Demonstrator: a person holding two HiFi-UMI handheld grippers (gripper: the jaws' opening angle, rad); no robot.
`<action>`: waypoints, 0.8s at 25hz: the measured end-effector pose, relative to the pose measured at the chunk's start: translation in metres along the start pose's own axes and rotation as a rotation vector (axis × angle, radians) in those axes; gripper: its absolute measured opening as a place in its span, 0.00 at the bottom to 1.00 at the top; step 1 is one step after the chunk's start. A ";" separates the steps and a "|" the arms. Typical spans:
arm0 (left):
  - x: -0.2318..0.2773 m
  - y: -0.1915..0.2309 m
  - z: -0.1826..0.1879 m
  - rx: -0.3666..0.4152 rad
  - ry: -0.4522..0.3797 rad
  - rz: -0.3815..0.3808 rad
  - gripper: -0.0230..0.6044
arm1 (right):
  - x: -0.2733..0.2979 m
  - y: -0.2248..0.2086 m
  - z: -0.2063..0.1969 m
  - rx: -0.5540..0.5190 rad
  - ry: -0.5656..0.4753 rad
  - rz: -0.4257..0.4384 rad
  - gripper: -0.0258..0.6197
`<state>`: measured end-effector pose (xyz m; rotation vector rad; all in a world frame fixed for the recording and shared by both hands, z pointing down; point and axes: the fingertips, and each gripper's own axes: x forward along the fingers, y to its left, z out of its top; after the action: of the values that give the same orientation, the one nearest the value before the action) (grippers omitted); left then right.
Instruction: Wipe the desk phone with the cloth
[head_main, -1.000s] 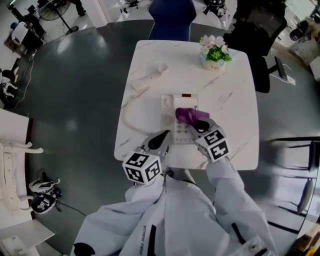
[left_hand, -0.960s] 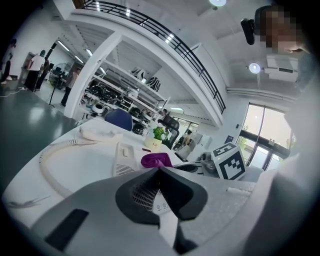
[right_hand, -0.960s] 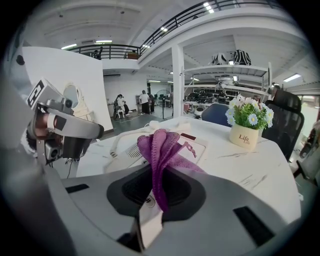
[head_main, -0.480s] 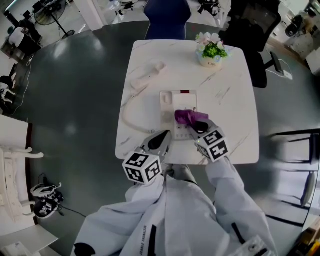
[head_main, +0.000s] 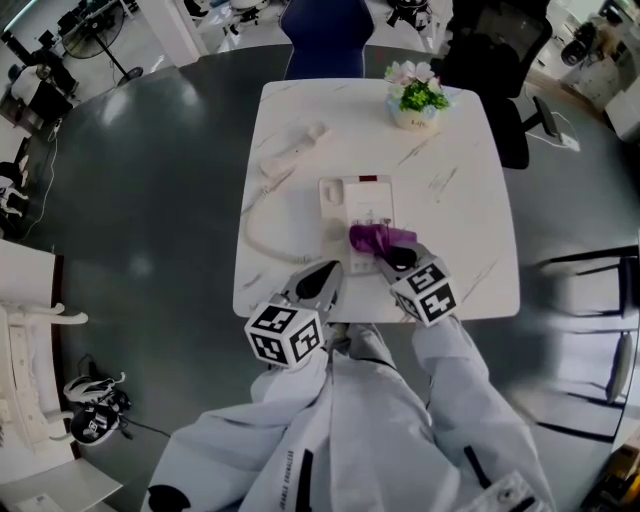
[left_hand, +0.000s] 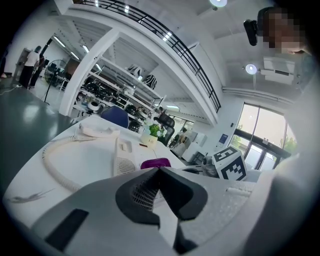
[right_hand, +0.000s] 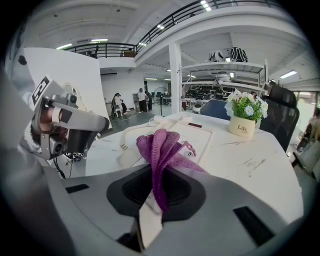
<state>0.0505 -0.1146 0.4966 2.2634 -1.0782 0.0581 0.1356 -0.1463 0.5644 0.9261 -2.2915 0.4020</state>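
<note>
Your right gripper: fingers pinched on cloth atop desk phone; left gripper: fingers closed, empty, near phone; risk: your wipe may shove unbraced phone.

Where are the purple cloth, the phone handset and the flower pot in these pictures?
purple cloth (right_hand: 159, 145): right gripper view, on its bunched upper folds.
handset (head_main: 294, 151): head view, on the middle of its grip.
flower pot (head_main: 413, 120): head view, on the white wall below the flowers.
</note>
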 end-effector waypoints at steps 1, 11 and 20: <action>0.000 -0.001 -0.001 0.000 0.002 -0.003 0.03 | -0.001 0.002 -0.001 0.002 0.002 0.002 0.10; 0.000 -0.006 -0.009 -0.006 0.022 -0.023 0.03 | -0.009 0.015 -0.014 -0.004 0.025 0.014 0.10; 0.000 -0.006 -0.010 -0.006 0.018 -0.002 0.03 | -0.014 0.025 -0.023 0.007 0.039 0.068 0.10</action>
<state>0.0567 -0.1065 0.5016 2.2543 -1.0652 0.0735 0.1362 -0.1106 0.5717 0.8378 -2.2919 0.4532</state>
